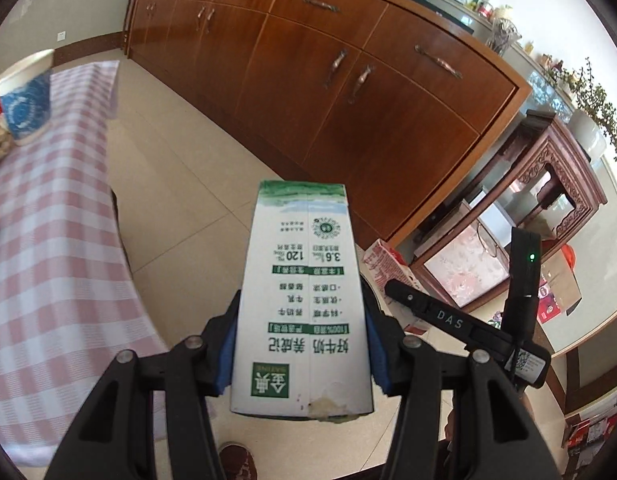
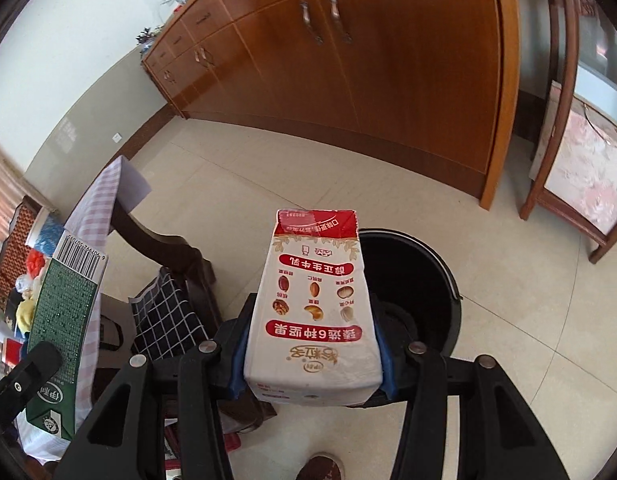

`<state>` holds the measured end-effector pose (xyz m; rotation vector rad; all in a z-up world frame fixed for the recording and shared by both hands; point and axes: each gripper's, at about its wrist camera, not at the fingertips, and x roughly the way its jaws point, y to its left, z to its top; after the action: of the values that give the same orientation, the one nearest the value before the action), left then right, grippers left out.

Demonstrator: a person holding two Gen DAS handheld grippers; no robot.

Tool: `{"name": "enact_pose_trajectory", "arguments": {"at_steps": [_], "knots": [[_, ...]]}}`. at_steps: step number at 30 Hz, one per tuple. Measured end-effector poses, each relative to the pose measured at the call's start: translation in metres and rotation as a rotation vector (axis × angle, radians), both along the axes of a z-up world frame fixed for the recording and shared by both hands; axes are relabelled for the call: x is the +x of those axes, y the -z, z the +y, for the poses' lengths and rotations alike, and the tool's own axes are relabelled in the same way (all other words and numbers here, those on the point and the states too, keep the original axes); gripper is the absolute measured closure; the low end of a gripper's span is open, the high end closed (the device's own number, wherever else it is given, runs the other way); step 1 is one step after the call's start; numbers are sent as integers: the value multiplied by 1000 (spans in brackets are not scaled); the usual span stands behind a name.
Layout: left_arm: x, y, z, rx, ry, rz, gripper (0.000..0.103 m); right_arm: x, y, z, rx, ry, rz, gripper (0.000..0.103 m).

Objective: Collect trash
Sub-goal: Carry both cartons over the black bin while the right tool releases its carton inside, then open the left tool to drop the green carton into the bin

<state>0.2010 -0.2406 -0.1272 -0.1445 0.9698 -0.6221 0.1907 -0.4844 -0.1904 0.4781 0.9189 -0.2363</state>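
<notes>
Left tongs (image 1: 304, 360) pinching a green-and-white milk carton (image 1: 304, 300), blue pads (image 1: 224, 360) pressed on both its sides, carton held off the floor. Print upside down to the camera – "3.6", "120", green square logo near the base, torn patch on the bottom edge. Same carton at the left edge of the right wrist view, barcode and dense green text panel showing.

Right tongs (image 2: 312, 356) pinching a red-and-white milk carton (image 2: 312, 312), red band at the far end, rows of nut pictures, red banners with white Chinese writing. Held above a black bin (image 2: 428, 280) – carton hides much of the opening; what shows of the inside is dark, contents not readable. Right tongs also in the left wrist view, "DAS" on one arm, small green light lit, a sliver of the red carton behind.

Worktop (image 1: 48, 240) with pink-and-white checked cloth at left; blue-and-white paper cup (image 1: 26, 96) standing on it, inside hidden. Colourful clutter at its near end, too blurred to name.

Beige tiled floor (image 1: 180, 184). Long brown wooden cabinet (image 1: 348, 80) with metal handles along the wall. Carved dark wood stand (image 1: 548, 184) at right, potted plant (image 1: 600, 112) above it. Dark wooden chair (image 2: 160, 240) with black grid-check cloth (image 2: 164, 316) by the worktop. Shoe tip (image 2: 320, 466) at the bottom edge.
</notes>
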Motion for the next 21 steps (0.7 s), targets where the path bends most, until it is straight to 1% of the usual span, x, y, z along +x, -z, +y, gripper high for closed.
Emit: {"name": "enact_pose_trajectory", "arguments": {"at_steps": [3, 6, 11, 12, 13, 14, 17, 18, 19, 20, 21], "knots": [[10, 26, -30, 30, 21, 49, 49, 5, 25, -25, 42, 31, 54, 51], [16, 47, -48, 54, 28, 95, 49, 12, 50, -46, 83, 57, 105, 51], [28, 68, -69, 91, 47, 138, 48, 24, 72, -62, 103, 71, 160, 49], [29, 71, -72, 99, 54, 145, 48, 27, 75, -66, 102, 86, 177, 42], [31, 75, -77, 107, 64, 152, 48, 28, 77, -68, 105, 102, 188, 22], [33, 79, -83, 113, 68, 156, 48, 27, 77, -71, 107, 124, 183, 17], [39, 94, -96, 139, 82, 166, 46, 21, 70, -80, 108, 182, 141, 17], [42, 102, -99, 148, 89, 181, 42, 18, 67, -81, 100, 200, 131, 17], [45, 109, -103, 154, 94, 203, 33, 16, 63, -82, 83, 212, 126, 17], [48, 115, -109, 168, 95, 224, 29, 14, 61, -84, 76, 222, 118, 17], [49, 118, -112, 178, 94, 237, 28, 12, 57, -85, 65, 234, 110, 17]]}}
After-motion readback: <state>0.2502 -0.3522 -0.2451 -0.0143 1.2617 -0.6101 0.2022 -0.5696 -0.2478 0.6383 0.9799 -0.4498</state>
